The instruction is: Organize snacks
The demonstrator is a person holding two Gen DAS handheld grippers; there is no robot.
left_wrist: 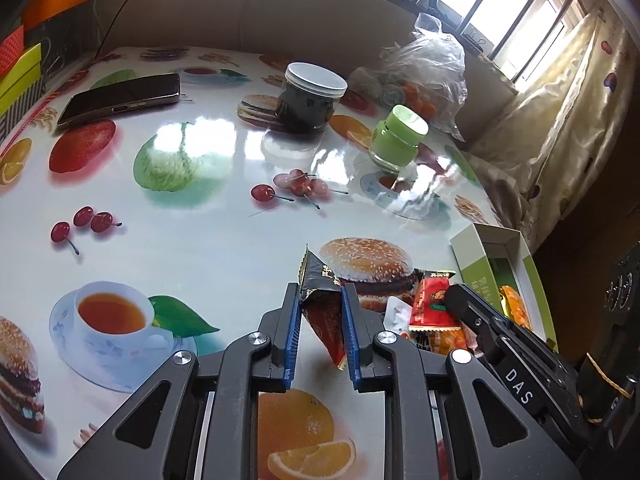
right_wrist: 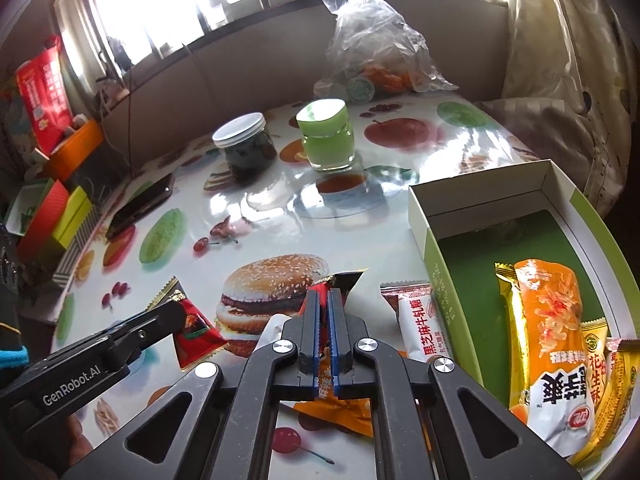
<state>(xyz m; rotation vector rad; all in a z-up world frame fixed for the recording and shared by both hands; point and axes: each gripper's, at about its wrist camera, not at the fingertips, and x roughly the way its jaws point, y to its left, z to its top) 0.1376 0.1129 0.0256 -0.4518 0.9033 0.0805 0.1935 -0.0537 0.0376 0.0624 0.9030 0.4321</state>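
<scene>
Packets clenched in both my grippers, box (right_wrist: pixel 432 276) right of my jaws.
Left gripper (left_wrist: pixel 320 300) pinches dark packet (left_wrist: pixel 320 280); right gripper (right_wrist: pixel 323 304) pinches red packet (right_wrist: pixel 340 280); lift clear, then release over box.

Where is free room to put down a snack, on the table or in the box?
Free: the far green floor of the box, beyond the orange packet; the table between the phone and the left gripper. Crowded: around both grippers.

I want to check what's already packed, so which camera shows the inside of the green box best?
The right wrist view. It looks down into the open green box, showing its floor and the orange snack packet lying inside. The left wrist view shows only the box's near wall and a sliver of the interior at the frame's right edge.
</scene>
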